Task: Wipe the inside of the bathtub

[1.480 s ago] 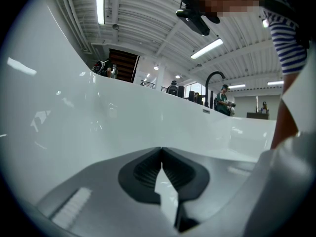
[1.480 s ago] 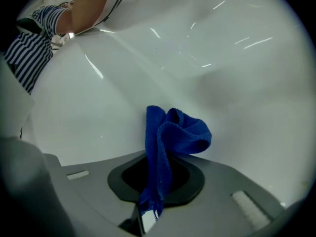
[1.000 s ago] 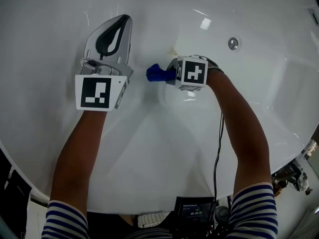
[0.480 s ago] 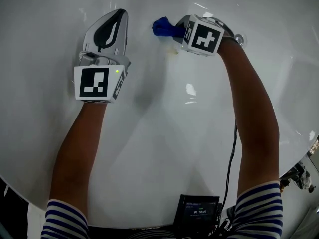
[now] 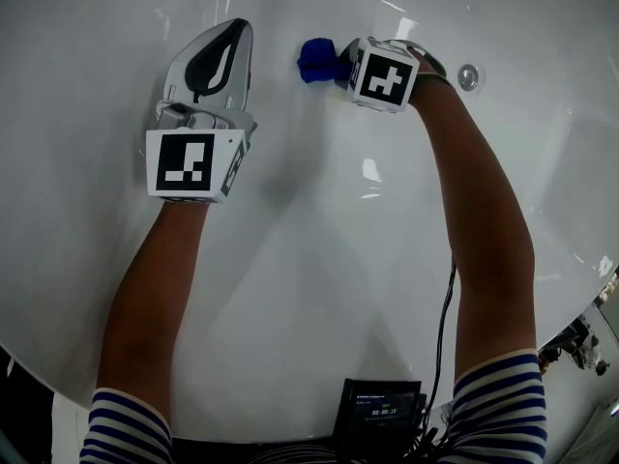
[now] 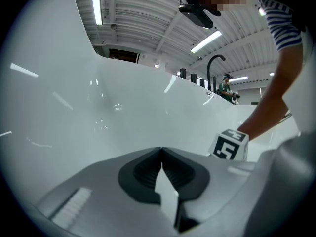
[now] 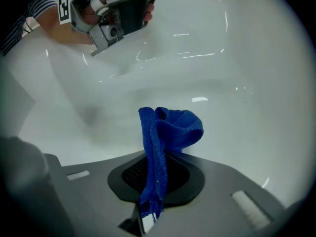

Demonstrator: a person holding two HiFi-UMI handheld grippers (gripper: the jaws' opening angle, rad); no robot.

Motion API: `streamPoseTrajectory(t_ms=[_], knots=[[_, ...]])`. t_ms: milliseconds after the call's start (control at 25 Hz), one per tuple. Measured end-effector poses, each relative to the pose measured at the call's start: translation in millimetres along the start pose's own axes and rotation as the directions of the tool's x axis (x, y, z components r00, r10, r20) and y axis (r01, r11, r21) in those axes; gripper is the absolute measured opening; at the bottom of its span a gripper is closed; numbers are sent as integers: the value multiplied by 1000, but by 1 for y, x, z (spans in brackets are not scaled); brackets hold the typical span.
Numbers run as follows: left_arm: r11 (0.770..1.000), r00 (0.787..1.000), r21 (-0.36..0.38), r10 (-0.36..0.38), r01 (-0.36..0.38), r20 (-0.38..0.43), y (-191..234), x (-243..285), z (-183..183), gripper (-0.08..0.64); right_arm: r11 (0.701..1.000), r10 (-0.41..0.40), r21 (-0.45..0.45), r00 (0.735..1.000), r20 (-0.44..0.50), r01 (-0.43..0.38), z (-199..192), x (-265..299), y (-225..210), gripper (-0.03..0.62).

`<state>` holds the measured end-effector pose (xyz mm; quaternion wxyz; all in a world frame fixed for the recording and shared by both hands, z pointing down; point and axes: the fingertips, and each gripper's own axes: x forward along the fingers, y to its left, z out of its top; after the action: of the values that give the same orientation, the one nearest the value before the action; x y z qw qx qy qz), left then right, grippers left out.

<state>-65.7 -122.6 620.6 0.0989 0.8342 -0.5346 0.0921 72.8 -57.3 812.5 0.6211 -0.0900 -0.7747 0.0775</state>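
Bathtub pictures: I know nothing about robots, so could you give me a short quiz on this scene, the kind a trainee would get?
1. True or false: the left gripper has its jaws together with nothing between them.
2. What is the right gripper clamped on? A) a sponge B) a blue cloth C) a brush
3. Fill in: in the head view, the round metal fitting on the tub lies to the ___ of the right gripper.

Key: 1 true; 2 B; 3 right.
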Motion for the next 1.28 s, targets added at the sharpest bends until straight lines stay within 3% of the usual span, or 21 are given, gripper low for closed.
streamPoseTrajectory(t_ms=[240,560,1080,1280], knots=[[1000,1000,-4,-9,9,0,-8,3,-1,3,994,112,-8,993,22,-112,3,12,42,46],[1000,1000,-3,-18,18,4,-14,2,1,2,960,274,-66,961,32,-272,6,33,123,46],[1000,999,-4,-31,31,13,-19,-4,10,2,856,518,-20,855,33,-517,6,55,234,44],[999,999,-5,-34,34,16,-21,-5,11,3,813,578,27,811,85,-582,5,55,250,44]])
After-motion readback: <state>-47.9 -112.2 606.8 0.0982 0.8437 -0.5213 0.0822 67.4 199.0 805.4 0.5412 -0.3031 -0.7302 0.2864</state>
